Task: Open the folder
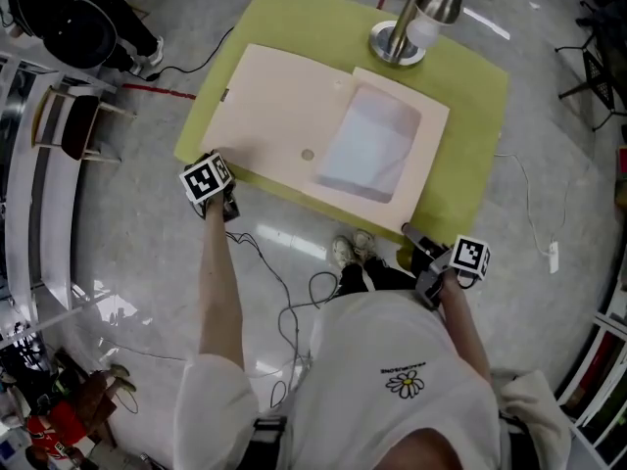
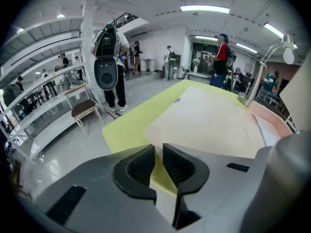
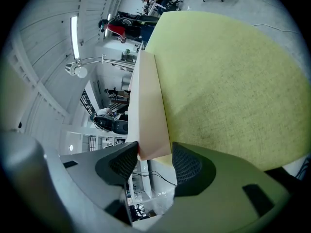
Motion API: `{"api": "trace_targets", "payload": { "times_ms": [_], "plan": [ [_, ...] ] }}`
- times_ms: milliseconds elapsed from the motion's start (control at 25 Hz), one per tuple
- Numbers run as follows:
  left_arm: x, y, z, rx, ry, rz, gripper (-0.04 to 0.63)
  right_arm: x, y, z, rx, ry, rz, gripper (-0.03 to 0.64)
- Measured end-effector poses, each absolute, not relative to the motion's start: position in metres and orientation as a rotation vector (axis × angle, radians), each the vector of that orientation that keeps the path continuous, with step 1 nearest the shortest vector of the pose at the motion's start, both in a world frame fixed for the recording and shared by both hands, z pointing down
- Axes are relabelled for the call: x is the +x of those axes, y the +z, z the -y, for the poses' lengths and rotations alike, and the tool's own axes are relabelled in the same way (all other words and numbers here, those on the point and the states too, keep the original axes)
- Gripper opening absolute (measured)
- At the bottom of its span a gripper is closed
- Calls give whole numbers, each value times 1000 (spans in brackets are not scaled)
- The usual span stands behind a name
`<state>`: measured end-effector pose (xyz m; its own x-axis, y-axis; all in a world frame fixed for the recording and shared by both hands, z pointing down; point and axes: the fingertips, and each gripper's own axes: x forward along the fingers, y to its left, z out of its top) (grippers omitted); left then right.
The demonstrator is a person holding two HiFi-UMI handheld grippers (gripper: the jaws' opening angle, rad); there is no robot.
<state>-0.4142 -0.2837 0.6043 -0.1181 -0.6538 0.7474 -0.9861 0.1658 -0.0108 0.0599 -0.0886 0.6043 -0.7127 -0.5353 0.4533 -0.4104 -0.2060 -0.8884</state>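
Observation:
A pale pink folder lies spread open on the yellow-green table, with white sheets on its right half. My left gripper hovers at the table's front left corner, just off the folder's left flap. Its jaws show a narrow gap with only the table top behind it. My right gripper is at the table's front edge, jaws wide apart. The folder's near corner shows in the gap between them, and the pads do not press on it.
A silver desk lamp stands at the table's far edge. Cables trail on the floor in front of the table. A chair and shelving stand to the left, and a person with a black backpack is beyond them.

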Motion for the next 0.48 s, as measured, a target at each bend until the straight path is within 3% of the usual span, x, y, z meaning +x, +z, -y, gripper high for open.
{"api": "trace_targets", "payload": {
  "times_ms": [280,360,480],
  "plan": [
    [-415,608,283,1544,824,1859,79,60,608,89,-1136,-2075,-1888,213],
    [-418,611,284,1565,926,1867,146,60,608,89,-1142,-2075,-1880,213],
    [-416,612,286,1616,1118,1875,159,62,609,90,-1161,-2070,-1897,213]
  ]
}}
